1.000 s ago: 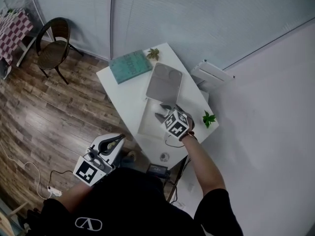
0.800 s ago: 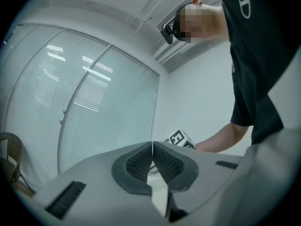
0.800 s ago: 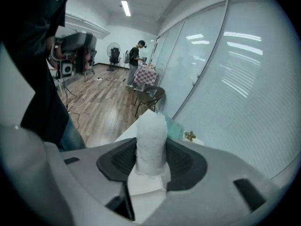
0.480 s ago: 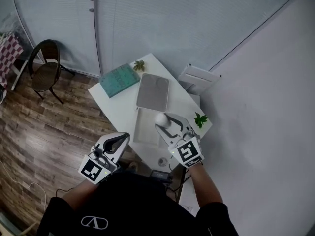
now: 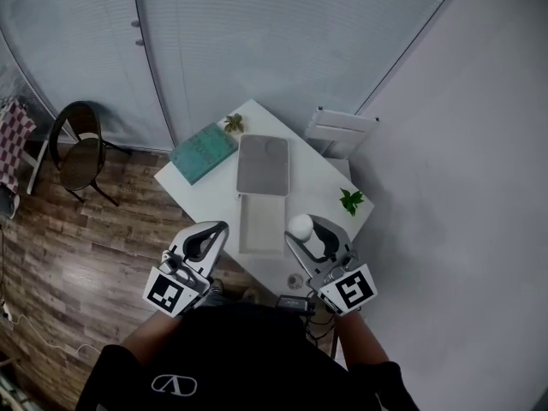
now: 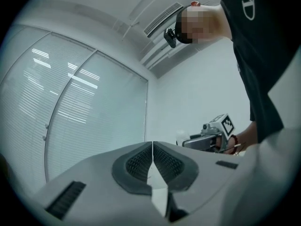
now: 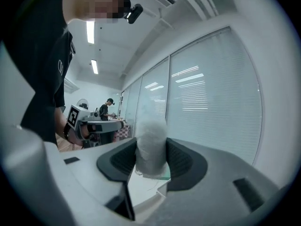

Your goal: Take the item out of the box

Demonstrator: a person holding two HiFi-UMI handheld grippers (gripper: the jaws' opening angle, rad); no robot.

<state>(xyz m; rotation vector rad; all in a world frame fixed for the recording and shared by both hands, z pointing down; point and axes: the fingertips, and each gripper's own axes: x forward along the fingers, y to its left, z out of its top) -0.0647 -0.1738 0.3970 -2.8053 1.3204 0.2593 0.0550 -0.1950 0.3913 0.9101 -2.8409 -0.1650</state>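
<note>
We held the right gripper low before our chest, its jaws pointed forward over the near corner of the white square table and its marker cube turned toward our body. Its jaws stood narrowly apart, with the dark pads pressed on either side of a fuzzy white cylindrical item, which stood upright between them. The item hung clear of the shallow white open box, just to the right of it. The box lay on the table, and its flat grey lid was laid open on the far side. We held the left gripper about level with the right one, by the table's near-left edge, with its jaws closed and their pads touching. The cubes carried only black-and-white square patterns. A white emblem showed on our black shirt, and the print on the teal book was too small to read.
</note>
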